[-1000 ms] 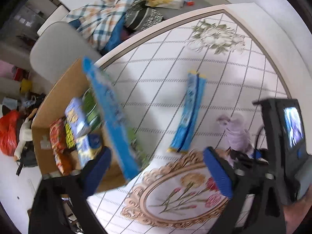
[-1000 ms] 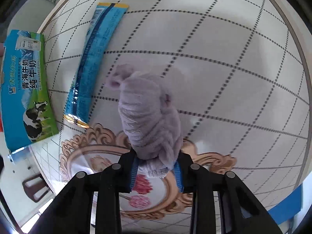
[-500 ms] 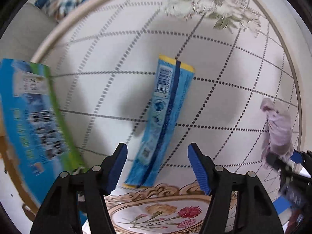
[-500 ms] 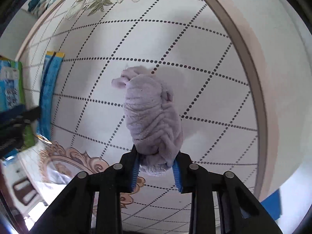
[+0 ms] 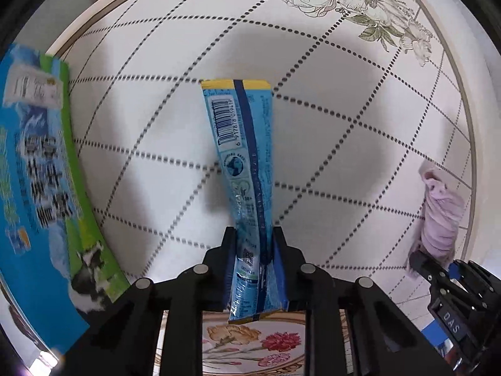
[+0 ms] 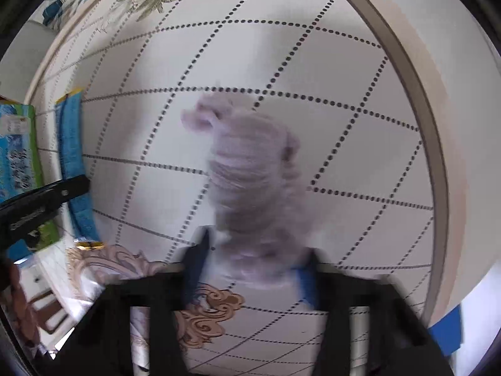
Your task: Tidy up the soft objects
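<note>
soft objects sit on a round counter [image 5: 328, 131] with a dotted diamond grid and flower prints. largest is a blue and green milk carton [image 5: 37, 188] at the left edge. next, a long blue snack packet [image 5: 244, 163] with a barcode lies in the middle, its near end clamped between the left tongs [image 5: 253, 263]. smallest, a wrinkled lilac plush toy [image 6: 250, 181] sits near the right rim, blurred, pinched at its base by the right tongs [image 6: 250, 269].

The packet [image 5: 247, 169] is blue with a yellow end band. The cloth [image 6: 250, 181] is pale lilac. The carton [image 5: 40, 181] is blue and green. The bench [image 5: 344, 131] is white with dotted diamonds.
</note>
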Demonstrator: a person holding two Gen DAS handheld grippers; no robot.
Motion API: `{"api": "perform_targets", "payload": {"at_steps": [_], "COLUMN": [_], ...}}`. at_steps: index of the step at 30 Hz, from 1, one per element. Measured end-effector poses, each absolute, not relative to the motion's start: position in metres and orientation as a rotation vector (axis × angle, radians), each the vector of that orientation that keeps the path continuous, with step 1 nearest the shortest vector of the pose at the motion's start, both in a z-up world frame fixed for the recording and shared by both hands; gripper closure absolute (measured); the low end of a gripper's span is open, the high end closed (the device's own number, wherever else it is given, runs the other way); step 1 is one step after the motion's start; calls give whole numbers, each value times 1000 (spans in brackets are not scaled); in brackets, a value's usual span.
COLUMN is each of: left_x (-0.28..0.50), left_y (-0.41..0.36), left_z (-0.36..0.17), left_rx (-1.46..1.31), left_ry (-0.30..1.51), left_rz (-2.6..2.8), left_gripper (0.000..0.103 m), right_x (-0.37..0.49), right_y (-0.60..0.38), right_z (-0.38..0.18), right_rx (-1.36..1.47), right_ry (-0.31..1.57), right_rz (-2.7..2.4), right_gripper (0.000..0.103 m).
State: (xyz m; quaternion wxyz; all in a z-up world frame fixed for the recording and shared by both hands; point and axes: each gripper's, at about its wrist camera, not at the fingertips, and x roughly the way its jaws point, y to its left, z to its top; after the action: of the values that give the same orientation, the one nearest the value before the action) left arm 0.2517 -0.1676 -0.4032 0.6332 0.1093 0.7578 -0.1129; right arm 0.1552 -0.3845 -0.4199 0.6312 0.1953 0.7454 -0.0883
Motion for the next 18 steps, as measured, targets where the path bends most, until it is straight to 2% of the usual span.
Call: {"api": "perform_targets", "payload": {"at_steps": [4, 7, 8, 9, 10, 12, 15, 18], "left_x": [233, 222, 220, 217, 213, 207, 191, 170], "left_y": [-164, -161, -157, -153, -149, -139, -120, -105], "left_z": [-402, -397, -395, -390, -386, -374, -355, -344], "left_rx": [211, 200, 198, 182, 169, 153, 252, 213], "left_ry": [1747, 1727, 1726, 1720, 1707, 1666, 1539, 1475], "left_rz": [-289, -292, -281, -269, -257, -198, 57, 136], "left_gripper": [83, 77, 75, 74, 73, 67, 66, 66], "right_x": [151, 149, 148, 148, 149, 150, 163, 196], "right_y": [-383, -371, -368, -365, -366, -366, -365, -346], "right_z": [-413, -415, -414, -409, -402, -382, -355, -343], "right_rx": [434, 458, 456, 436, 414, 407, 455, 446], "right_ry": [1697, 1749, 1765, 1762, 1747, 1698, 1631, 1607], "right_rz": [-188, -113, -96, -93, -96, -102, -75, 1], "right_gripper": [76, 74, 61, 42, 35, 33, 33, 33]}}
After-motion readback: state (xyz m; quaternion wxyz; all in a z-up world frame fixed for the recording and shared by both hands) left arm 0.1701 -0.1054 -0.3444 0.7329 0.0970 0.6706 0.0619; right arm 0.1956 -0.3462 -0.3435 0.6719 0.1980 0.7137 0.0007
